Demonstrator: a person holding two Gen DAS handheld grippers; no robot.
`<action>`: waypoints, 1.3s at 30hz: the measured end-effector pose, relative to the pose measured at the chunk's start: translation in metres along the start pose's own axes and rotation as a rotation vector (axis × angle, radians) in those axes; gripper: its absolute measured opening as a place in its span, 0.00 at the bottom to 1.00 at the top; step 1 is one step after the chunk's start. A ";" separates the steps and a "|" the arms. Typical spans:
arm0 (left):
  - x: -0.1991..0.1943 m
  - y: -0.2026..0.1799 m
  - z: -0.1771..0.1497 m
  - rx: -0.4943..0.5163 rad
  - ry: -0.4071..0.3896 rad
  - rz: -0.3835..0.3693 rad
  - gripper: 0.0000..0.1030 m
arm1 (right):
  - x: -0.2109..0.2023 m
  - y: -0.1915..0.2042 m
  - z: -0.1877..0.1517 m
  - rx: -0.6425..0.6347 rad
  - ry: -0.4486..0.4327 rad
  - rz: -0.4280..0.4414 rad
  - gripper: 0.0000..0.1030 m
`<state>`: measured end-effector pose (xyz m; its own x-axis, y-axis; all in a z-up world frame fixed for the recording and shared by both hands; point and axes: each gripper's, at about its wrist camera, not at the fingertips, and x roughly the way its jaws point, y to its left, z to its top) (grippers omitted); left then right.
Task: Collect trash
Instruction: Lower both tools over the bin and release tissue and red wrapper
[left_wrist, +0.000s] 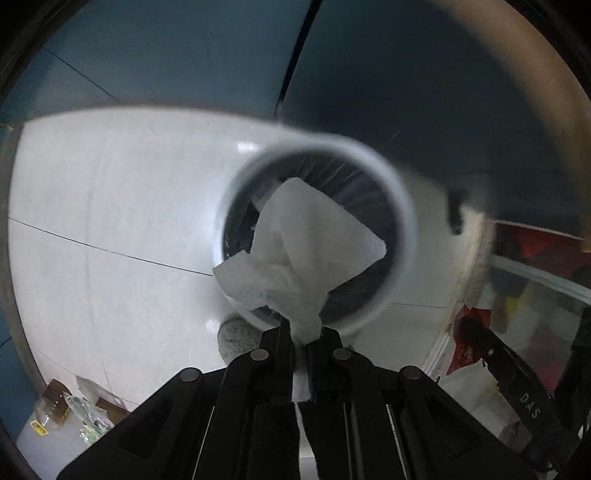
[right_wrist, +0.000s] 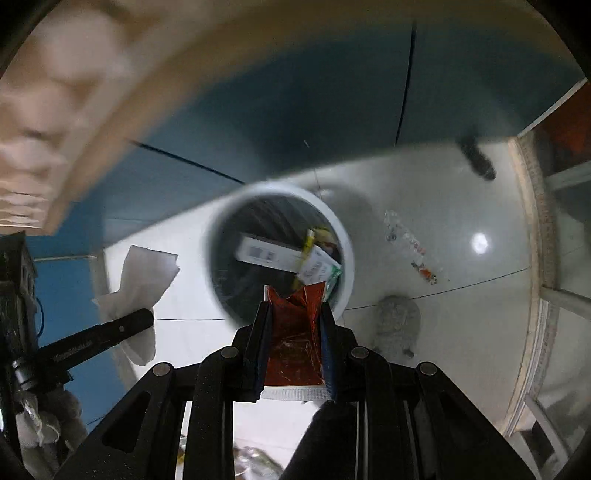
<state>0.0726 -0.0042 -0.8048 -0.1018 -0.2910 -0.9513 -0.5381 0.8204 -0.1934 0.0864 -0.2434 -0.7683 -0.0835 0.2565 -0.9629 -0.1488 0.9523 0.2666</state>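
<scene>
A round white bin (left_wrist: 400, 206) with a dark liner stands on the white floor below both grippers. My left gripper (left_wrist: 301, 334) is shut on a white paper napkin (left_wrist: 306, 240) that hangs over the bin's opening. In the right wrist view my right gripper (right_wrist: 295, 310) is shut on a red foil wrapper (right_wrist: 293, 332) just above the bin's (right_wrist: 345, 236) near rim. The bin holds a white box (right_wrist: 266, 251) and several wrappers (right_wrist: 317, 266). The left gripper (right_wrist: 142, 321) and its napkin (right_wrist: 144, 273) show at the left of that view.
A crushed clear plastic bottle (right_wrist: 410, 247) lies on the floor right of the bin. A grey crumpled wad (right_wrist: 397, 325) lies near the bin's base. Blue wall panels (left_wrist: 184, 55) rise behind. Packets (left_wrist: 81, 413) lie at lower left. A glass-fronted cabinet (left_wrist: 535, 295) stands on the right.
</scene>
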 end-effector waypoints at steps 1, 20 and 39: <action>0.017 0.000 0.003 0.007 0.013 0.008 0.03 | 0.020 -0.005 -0.001 -0.007 0.008 -0.006 0.25; 0.031 0.009 -0.010 0.060 -0.079 0.163 0.88 | 0.124 0.008 0.010 -0.162 0.075 -0.078 0.49; -0.044 0.005 -0.054 0.100 -0.170 0.273 1.00 | 0.047 0.019 -0.015 -0.205 -0.015 -0.243 1.00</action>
<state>0.0289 -0.0139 -0.7504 -0.0857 0.0255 -0.9960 -0.4246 0.9034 0.0597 0.0649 -0.2152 -0.8082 -0.0070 0.0298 -0.9995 -0.3578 0.9333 0.0303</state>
